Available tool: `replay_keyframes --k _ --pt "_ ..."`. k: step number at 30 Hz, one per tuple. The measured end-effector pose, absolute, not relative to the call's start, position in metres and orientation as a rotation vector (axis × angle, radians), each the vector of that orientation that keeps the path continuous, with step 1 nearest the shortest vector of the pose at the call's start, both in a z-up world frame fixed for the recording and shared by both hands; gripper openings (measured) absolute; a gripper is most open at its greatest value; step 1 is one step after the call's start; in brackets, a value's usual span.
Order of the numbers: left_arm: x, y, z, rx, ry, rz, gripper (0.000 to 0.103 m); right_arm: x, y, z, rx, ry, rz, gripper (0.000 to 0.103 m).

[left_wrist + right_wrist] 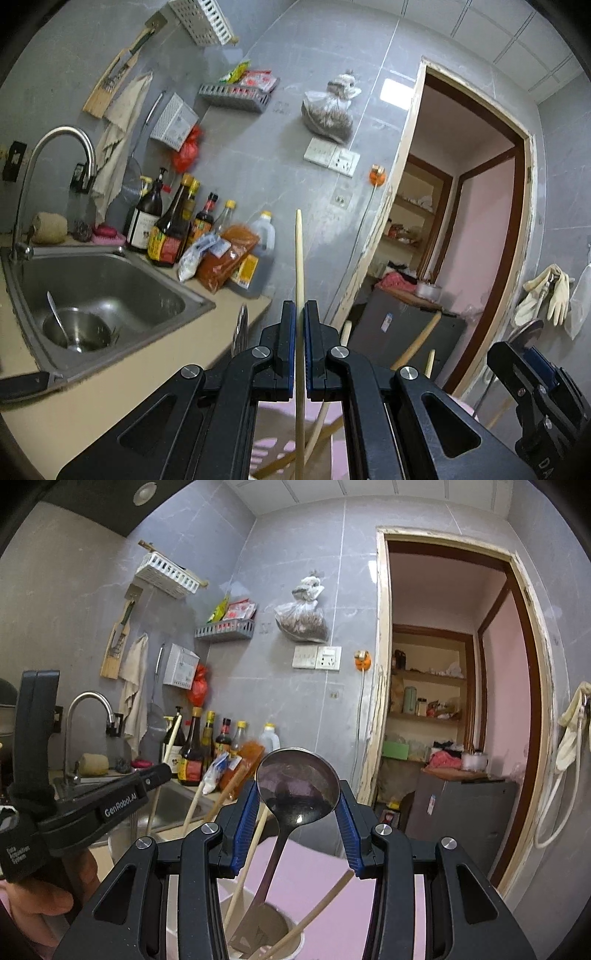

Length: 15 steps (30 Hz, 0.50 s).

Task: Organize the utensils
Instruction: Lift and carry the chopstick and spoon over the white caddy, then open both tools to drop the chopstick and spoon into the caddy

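While the left gripper [300, 314] clamps a single upright chopstick [299, 258] between its closed pads, the right gripper [298, 812] grips the bowl of a metal ladle [297, 779] between its blue pads [246, 823]. That ladle's handle runs down into a pale holder [291, 932] below the right gripper, where more chopsticks [314, 910] lean; the holder stands by a pink surface [314, 871]. Left of both grippers lies the sink [110, 280], a bowl [79, 330] and spoon [59, 319] inside, with bottles [170, 221] behind it.

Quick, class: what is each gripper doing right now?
Left gripper: closed on a chopstick.
Right gripper: closed around the ladle bowl, holding it.
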<state>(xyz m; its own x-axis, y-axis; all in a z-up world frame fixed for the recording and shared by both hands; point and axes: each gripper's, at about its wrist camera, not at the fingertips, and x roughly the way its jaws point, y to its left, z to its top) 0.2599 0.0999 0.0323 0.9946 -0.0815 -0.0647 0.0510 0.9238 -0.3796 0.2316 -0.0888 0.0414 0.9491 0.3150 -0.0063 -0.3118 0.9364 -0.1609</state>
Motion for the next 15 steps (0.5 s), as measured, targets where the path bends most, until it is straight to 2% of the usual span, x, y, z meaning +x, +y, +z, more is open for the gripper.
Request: replay_keyframes --k 15 --pt "0.253 0.083 0.012 -0.357 0.212 -0.139 0.004 0.238 -0.094 0.029 -0.124 0.063 0.363 0.04"
